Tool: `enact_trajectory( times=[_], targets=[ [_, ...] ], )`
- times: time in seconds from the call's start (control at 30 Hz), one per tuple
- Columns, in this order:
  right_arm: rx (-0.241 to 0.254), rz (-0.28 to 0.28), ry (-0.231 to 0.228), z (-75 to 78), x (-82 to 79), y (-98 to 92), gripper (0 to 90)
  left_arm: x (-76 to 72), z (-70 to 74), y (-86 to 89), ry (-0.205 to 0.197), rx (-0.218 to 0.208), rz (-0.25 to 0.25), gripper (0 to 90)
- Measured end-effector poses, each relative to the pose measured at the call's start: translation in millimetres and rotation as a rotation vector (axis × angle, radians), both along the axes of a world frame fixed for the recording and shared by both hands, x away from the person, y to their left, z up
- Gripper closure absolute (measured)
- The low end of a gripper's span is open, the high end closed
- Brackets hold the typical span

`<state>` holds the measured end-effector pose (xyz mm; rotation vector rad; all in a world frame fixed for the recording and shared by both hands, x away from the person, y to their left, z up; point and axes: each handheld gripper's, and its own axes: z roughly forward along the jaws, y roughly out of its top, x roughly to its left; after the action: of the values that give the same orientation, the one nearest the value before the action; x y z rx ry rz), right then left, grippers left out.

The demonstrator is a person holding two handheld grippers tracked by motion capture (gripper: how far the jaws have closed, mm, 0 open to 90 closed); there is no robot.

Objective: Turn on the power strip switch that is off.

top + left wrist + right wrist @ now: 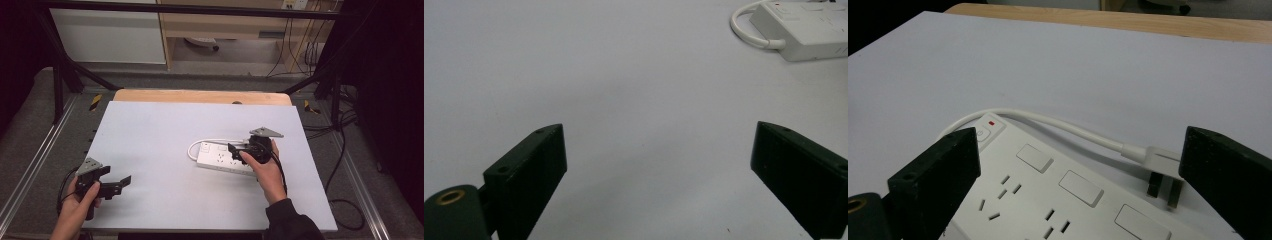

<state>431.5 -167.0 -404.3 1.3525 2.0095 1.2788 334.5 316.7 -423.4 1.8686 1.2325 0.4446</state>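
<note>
- On the pale grey table (165, 130), toward three o'clock, lies the white power strip (220, 157).
- Right gripper (239, 151) hovers above it, jaws spread, nothing pinched.
- Left gripper (120, 184), at seven o'clock, spread, empty.
- Plug (1163, 167) partly hidden behind a jaw.

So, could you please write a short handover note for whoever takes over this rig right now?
Left gripper: open, holding nothing, low over the bare near-left part of the table.
Right gripper: open, jaws either side of the white power strip, not pressing on it.
Power strip: flat on the table right of centre, its white cable looped behind it, its plug lying loose beside the strip, in no socket.
Done: nothing that I can tell for sure.
Left: probably grasp the plug or the strip; left gripper is free to steady it.
</note>
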Motion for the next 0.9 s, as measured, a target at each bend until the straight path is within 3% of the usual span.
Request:
enact_trajectory(
  times=[0.9],
  targets=[
    [-0.004,-0.044,-0.089,17.9,-16.9,-27.2,7.1,0.3,-0.4,0.1,0.004,-0.002,0.000,7.8]
  ],
)
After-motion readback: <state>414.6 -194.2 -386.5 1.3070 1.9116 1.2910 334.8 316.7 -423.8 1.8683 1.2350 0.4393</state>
